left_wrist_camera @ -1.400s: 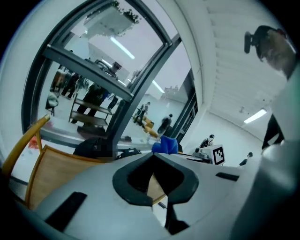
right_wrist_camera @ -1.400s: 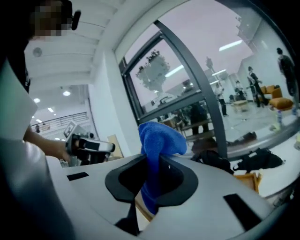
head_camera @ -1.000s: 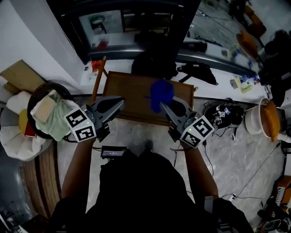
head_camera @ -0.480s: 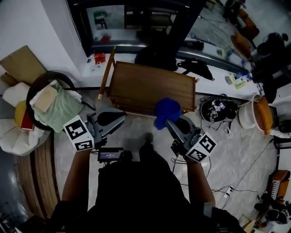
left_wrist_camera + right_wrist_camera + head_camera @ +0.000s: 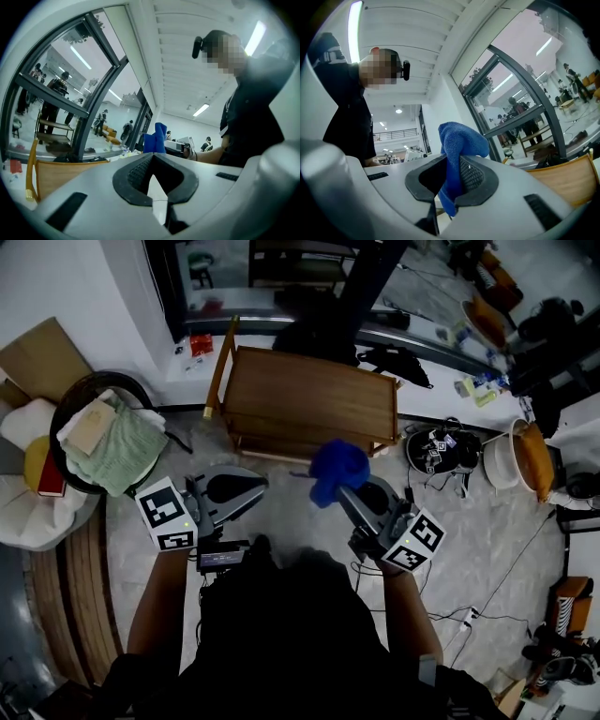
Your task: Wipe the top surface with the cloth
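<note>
Head view: wooden table (image 5: 309, 399) stands at 12 o'clock from the person, its top bare.

Right gripper (image 5: 341, 487) is held off the table, just past the near edge at about 6 o'clock from the table's centre. Its jaws are clamped on the blue cloth (image 5: 337, 470). In the right gripper view the cloth (image 5: 457, 140) is pinched between the black pads of the right gripper (image 5: 449, 187), with a bunched fold standing up above the jaws and a short tail hanging below. The cloth is not touching the table top.

Left gripper (image 5: 261, 486) sits at 9 o'clock from the right one, well apart from it. In the left gripper view its jaws (image 5: 153, 159) are closed tip to tip with nothing between them (only floor shows through the gap behind the tips).

A round basket (image 5: 80, 390) with pale green fabric lies at 9 o'clock from the table.
</note>
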Demonstrator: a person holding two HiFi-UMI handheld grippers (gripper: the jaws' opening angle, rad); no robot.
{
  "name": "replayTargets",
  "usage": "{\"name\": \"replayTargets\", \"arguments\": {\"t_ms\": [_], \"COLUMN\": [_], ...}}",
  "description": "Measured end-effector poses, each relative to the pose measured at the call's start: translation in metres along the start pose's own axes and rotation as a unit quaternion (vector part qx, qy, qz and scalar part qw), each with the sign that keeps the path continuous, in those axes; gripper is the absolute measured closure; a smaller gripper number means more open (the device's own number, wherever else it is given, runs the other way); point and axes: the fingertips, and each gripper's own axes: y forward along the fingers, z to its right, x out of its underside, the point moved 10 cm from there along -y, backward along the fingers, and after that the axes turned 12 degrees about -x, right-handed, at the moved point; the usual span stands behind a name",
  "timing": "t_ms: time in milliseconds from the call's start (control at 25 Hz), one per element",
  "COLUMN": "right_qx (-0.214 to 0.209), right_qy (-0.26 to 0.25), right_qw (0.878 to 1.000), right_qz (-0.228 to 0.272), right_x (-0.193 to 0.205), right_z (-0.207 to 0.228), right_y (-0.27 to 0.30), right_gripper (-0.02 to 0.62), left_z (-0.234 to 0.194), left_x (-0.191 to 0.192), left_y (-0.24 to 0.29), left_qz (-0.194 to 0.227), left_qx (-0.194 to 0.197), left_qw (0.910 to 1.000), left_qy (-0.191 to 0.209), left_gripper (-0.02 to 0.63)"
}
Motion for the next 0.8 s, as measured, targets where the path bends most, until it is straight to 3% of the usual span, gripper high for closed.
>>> {"name": "replayTargets", "arguments": {"t_ms": [160,440,800], "right_qx": [-0.012,-0.065,-0.094], "right_qy": [-0.006,-0.018,-0.006], "right_qw": [1.0,0.997,0.995], "right_qz": [0.0,-0.037,-0.034], "right_x": [-0.002,0.008,0.016], "right_z": [-0.008,-0.039,-0.077], "right_y": [-0.009,-0.052,-0.142], "right_gripper": [0.538,0.538,0.538], "left_z": [0.021,0.064,0.15], "left_x": [-0.001,0.01,0.03], "left_y": [-0.005,0.012,0.053], "left_qz": [-0.005,0.006,-0.044], "left_qx": [-0.008,-0.01,-0.01], "left_qw": [1.0,0.999,0.9983], "left_qy": [0.002,-0.043,-0.037], "left_gripper": [0.595,0.595,0.595]}}
